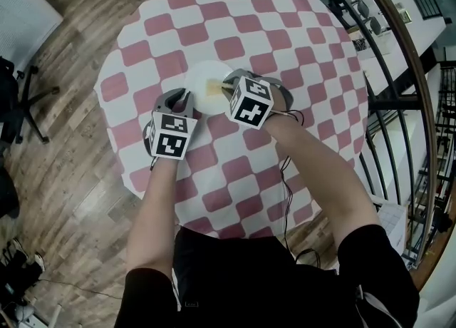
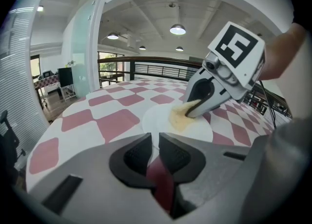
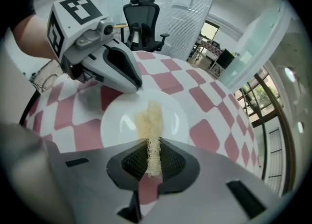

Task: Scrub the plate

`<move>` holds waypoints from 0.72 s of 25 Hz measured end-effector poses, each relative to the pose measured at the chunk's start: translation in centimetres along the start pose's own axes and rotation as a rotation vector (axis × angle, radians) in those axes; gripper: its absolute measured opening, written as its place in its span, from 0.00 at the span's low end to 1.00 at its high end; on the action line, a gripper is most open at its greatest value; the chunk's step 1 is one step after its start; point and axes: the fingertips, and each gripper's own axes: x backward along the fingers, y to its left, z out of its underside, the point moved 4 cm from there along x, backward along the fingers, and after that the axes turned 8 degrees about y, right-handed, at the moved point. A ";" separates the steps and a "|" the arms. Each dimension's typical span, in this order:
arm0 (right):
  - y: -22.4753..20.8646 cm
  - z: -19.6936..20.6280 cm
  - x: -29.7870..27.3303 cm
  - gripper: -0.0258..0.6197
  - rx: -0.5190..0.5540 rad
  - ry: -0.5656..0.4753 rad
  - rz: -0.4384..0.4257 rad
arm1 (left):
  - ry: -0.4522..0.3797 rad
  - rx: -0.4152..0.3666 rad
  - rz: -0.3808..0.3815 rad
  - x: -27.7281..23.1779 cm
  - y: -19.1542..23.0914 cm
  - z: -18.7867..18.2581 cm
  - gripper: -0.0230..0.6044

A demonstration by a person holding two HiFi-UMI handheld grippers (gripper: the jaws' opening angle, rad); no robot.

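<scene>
A white plate [image 1: 203, 77] lies on the round table's pink-and-white checked cloth [image 1: 235, 20]. My left gripper [image 1: 185, 98] is shut on the plate's near-left rim; in the left gripper view the thin rim sits between the pads of that gripper [image 2: 155, 140]. My right gripper [image 1: 225, 86] is shut on a yellow mesh scrubber [image 1: 213, 89] and presses it onto the plate's middle. In the right gripper view the scrubber [image 3: 150, 121] runs from the jaws of the right gripper [image 3: 152, 151] down onto the plate [image 3: 117, 121]. The left gripper [image 3: 138, 83] shows at the plate's far edge.
The table's edge [image 1: 107, 148] drops to a wooden floor [image 1: 71, 198]. A black chair base [image 1: 28, 102] stands to the left, and an office chair [image 3: 141, 13] beyond the table. A railing [image 1: 399, 55] curves along the right side.
</scene>
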 end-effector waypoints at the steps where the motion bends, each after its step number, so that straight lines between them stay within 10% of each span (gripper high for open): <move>1: -1.2 0.5 -0.1 0.10 -0.006 0.011 0.053 | -0.001 -0.002 0.000 0.0 0.0 0.0 0.11; 4: -4.5 0.4 0.1 0.10 -0.049 0.000 0.184 | 0.001 -0.005 -0.001 0.0 0.1 0.1 0.11; 11: -3.0 -4.8 -1.9 0.10 0.079 -0.020 0.182 | 0.007 -0.006 0.002 -0.1 0.0 0.2 0.11; 18: -8.0 0.5 -1.8 0.10 -0.073 0.093 0.297 | 0.007 -0.002 0.002 -0.2 0.2 0.3 0.11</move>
